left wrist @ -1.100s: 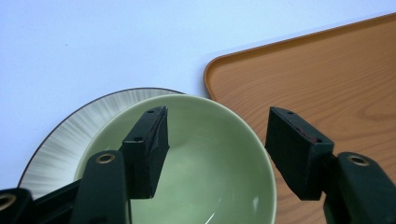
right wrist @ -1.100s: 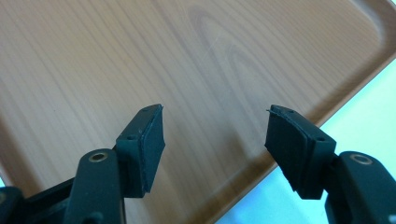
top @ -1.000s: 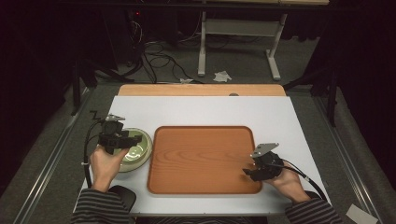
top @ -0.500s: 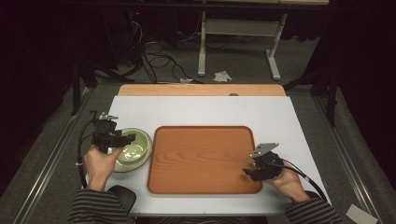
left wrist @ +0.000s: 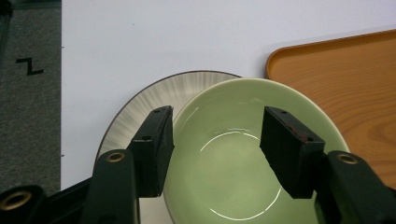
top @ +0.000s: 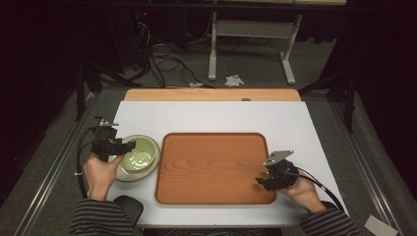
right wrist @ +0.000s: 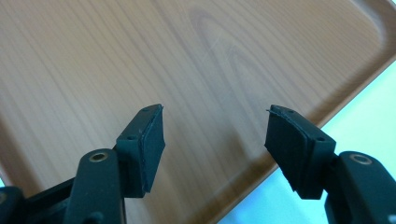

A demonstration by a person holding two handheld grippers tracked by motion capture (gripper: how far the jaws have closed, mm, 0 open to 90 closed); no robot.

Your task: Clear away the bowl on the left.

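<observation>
A pale green bowl (top: 140, 156) sits on a white ribbed plate (top: 129, 174) at the table's left, touching the left edge of the wooden tray (top: 214, 164). My left gripper (top: 124, 145) is open, its jaws reaching over the bowl's left side. In the left gripper view the left jaw hangs at the rim of the bowl (left wrist: 243, 158) above the plate (left wrist: 135, 112), and the right jaw hangs over the bowl's inside. My right gripper (top: 259, 181) stands open over the tray's near right corner, nothing between its jaws (right wrist: 215, 121); bare tray wood (right wrist: 93, 60) lies beneath.
The white table (top: 211, 115) has a wooden strip (top: 211, 95) along its far edge. A dark rounded object (top: 125, 204) lies at the near left edge. Cables and a metal stand (top: 248, 29) are on the floor beyond.
My left gripper has drawn back to the left, from above the bowl's middle to its left side. The right gripper has not moved.
</observation>
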